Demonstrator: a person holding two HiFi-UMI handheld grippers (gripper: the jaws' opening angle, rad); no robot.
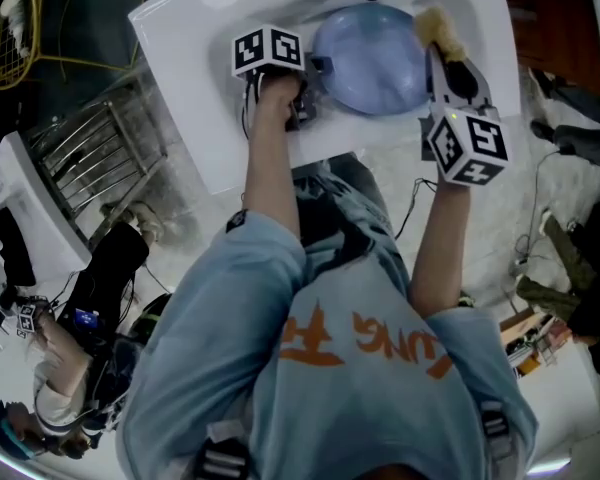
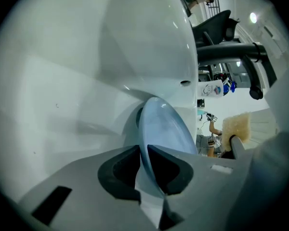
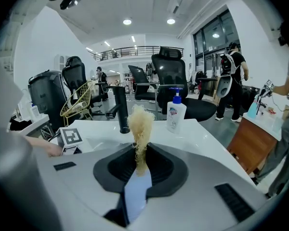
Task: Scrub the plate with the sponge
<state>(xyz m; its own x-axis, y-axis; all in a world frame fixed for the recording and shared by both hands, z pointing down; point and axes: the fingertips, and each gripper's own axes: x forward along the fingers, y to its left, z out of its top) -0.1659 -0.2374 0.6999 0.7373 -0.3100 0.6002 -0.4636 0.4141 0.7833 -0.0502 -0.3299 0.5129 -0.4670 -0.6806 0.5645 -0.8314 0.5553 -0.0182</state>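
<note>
left hand-held gripper: jaws nearly together, pinching the left rim of the plate, which sits edge-on between the pads. right hand-held gripper: jaws clamped on the sponge, which sticks out past the tips. Both arms reach forward from the torso, and both grippers point downward. left forearm is bare and straight, hand under its marker cube. right forearm is also bare, and the right cube sits nearer than the left one.
</note>
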